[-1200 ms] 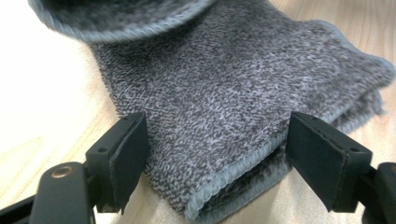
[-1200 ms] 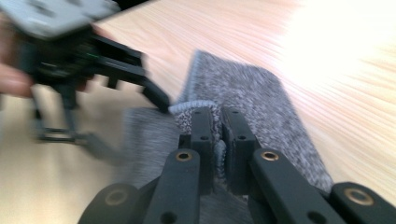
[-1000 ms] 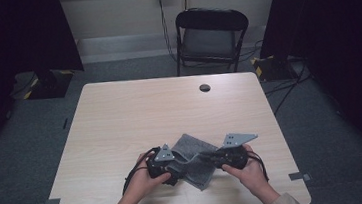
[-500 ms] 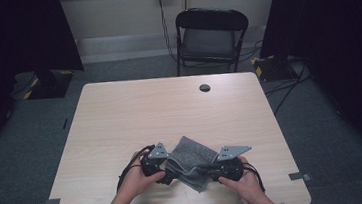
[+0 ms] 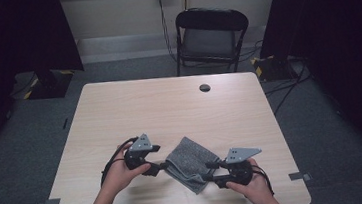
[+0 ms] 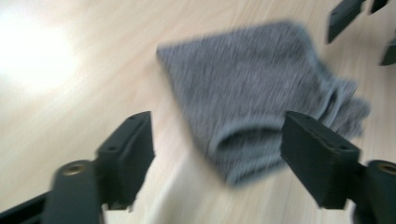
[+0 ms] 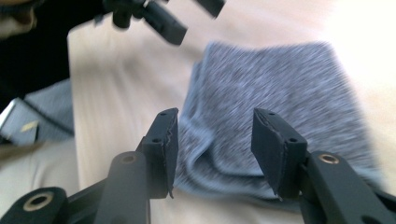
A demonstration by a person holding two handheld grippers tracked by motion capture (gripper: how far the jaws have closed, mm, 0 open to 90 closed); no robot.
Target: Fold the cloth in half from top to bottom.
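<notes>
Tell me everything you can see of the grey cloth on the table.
The grey cloth is a knitted-looking, heathered fabric with a paler hemmed edge. It lies folded in several layers, turned cornerwise, on the near part of the wooden table. Its near edges are bunched and open. The left gripper and right gripper sit at its two sides with jaws open; contact cannot be told.

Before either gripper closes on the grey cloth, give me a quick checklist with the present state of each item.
1. Left gripper open: ok, jaws spread wide.
2. Right gripper open: ok.
3. Grey cloth folded and lying on the table: ok.
4. Cloth edge between the right jaws: ok, folded edge sits in the gap.
5. Cloth between the left jaws: cannot tell, picture blurred.
6. Grippers apart from each other: ok, one at each side of the cloth.
</notes>
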